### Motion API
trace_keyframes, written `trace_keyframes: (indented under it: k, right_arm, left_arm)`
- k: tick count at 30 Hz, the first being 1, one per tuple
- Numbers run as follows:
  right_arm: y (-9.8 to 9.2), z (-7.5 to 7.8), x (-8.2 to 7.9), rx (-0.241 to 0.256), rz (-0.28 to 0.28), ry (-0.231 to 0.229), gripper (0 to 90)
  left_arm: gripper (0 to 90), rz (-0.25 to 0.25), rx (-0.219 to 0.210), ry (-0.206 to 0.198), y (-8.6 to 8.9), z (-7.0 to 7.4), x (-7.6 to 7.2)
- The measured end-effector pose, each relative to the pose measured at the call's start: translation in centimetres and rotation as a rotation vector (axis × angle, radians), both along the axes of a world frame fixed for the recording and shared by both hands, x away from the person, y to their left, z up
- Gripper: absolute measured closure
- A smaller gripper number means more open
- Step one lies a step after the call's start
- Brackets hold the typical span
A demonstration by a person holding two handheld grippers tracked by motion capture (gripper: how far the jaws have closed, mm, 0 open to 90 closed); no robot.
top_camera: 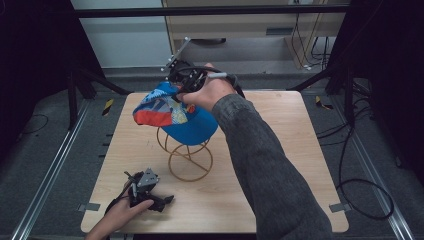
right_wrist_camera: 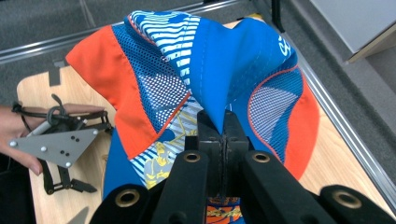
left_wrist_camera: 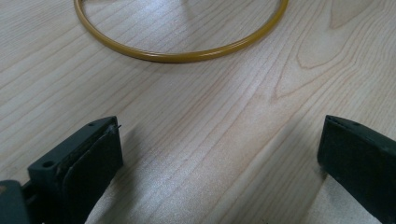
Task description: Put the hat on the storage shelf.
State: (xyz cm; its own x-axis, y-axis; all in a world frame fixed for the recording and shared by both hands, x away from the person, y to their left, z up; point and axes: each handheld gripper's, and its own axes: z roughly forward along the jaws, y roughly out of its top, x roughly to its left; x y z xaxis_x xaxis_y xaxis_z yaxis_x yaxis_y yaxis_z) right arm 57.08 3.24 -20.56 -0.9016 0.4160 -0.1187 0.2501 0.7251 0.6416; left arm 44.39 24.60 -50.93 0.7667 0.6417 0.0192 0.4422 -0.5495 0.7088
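Cap [top_camera: 175, 116], a blue, orange and patterned mesh one, is seen draped over the top of a gold wire stand [top_camera: 189, 159] near the middle of the bench [top_camera: 280, 165], with a fold of its blue crown fabric pinched from above.

At the left, the left tool [top_camera: 150, 196] is held low by the person's left hand [top_camera: 119, 214] at the near edge of the bench. Its jaws are spread wide with nothing between them; bare wood lies under them, and the ring base of the stand is seen just ahead of them in the left gripper view.

Further right, the right tool [right_wrist_camera: 223, 140] is closed tight on the cap's crown, the fabric rising in a peak ahead of its jaws. It is carried above the stand by the right hand [top_camera: 210, 92], the sleeved forearm reaching across the bench.

The step in hand is judged to be either seating the cap on the stand or lifting it off; which one cannot be told. For seating, the crown would need to be centred over the wire top before release. For lifting, a straight upward pull would be called for, so that the light stand is not tipped.
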Motion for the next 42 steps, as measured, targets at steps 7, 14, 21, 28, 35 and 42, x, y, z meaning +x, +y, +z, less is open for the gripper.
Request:
trace_keyframes:
  k: [7,14,21,28,35,42]
  right_arm:
    - [0.5,-0.6,0.1,-0.033,-0.002,0.013,89.7]
    - [0.9,-1.0,0.2,-0.051,0.012,0.02,89.7]
    - [1.2,-1.4,-0.2,-0.07,0.018,0.016,89.2]
    - [1.5,-2.1,-0.2,-0.08,0.03,0.031,89.0]
    - [1.2,-2.2,-0.1,-0.058,0.022,0.032,88.5]
    - [0.7,-2.1,-0.2,-0.044,0.012,0.032,85.7]
  left_arm:
    - [0.0,0.0,0.001,0.0,0.0,0.0,0.0]
    - [0.0,-0.001,0.001,0.0,0.0,0.0,0.0]
    - [0.0,0.001,-0.002,0.0,0.0,0.0,0.0]
    - [0.0,0.001,-0.001,0.0,0.0,0.0,0.0]
    - [0.0,0.003,-0.001,-0.001,0.0,0.0,0.0]
    - [0.0,0.003,-0.001,0.0,0.0,0.0,0.0]
